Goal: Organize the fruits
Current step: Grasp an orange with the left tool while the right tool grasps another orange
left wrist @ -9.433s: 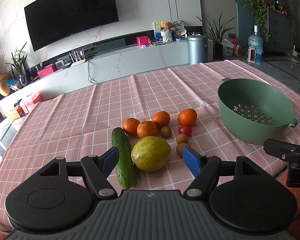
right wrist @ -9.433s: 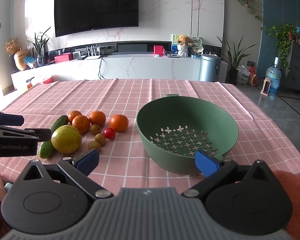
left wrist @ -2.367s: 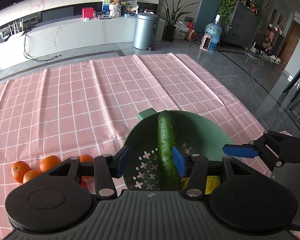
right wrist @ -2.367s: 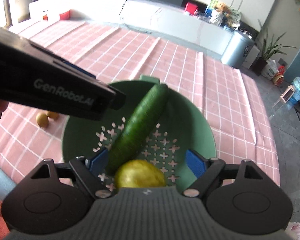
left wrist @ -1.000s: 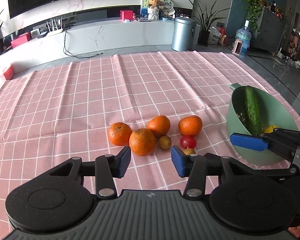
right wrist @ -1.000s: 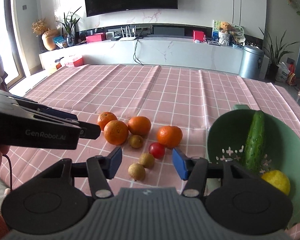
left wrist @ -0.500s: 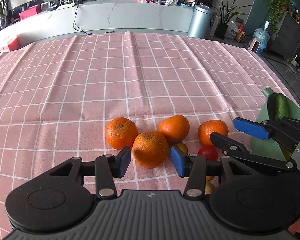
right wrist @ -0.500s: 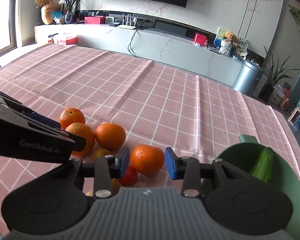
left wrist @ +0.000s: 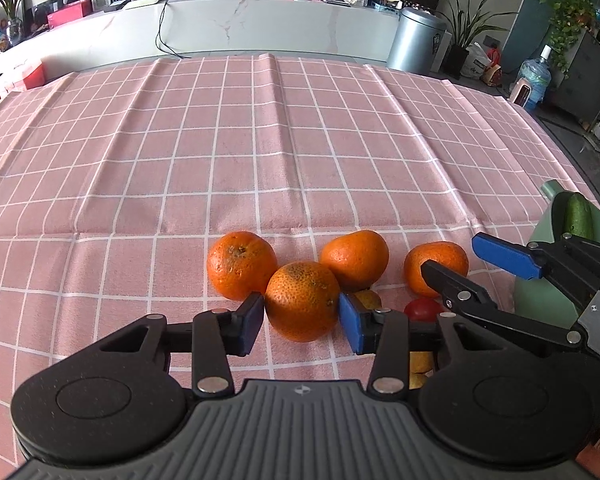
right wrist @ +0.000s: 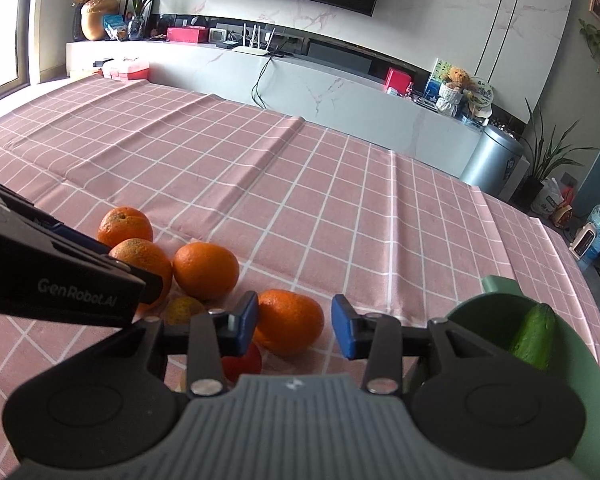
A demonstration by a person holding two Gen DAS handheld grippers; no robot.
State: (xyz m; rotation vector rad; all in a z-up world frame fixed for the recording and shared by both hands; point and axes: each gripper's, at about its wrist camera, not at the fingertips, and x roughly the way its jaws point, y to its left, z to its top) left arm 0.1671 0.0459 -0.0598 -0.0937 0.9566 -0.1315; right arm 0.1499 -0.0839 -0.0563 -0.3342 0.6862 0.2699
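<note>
Several oranges lie on the pink checked tablecloth (left wrist: pixel 260 152). My left gripper (left wrist: pixel 302 318) has its blue pads on both sides of the nearest orange (left wrist: pixel 302 300), which rests on the cloth; it also shows in the right wrist view (right wrist: pixel 146 260). My right gripper (right wrist: pixel 294 328) is open around the rightmost orange (right wrist: pixel 290 320), with a gap at the right pad; this orange shows in the left wrist view (left wrist: pixel 436 262). A red tomato (right wrist: pixel 242 362) and small brown fruits (right wrist: pixel 184 310) lie beside them. The green colander (right wrist: pixel 500 320) holds a cucumber (right wrist: pixel 534 334).
Two more oranges (left wrist: pixel 240 264) (left wrist: pixel 356 258) sit just behind the left gripper. The colander rim (left wrist: pixel 552 200) is at the table's right edge. A white TV cabinet (right wrist: pixel 300 88) and a metal bin (right wrist: pixel 494 160) stand beyond the table.
Both grippers have moved down and forward onto the oranges. The left pads have closed in on the nearest orange. The right gripper now straddles the rightmost orange.
</note>
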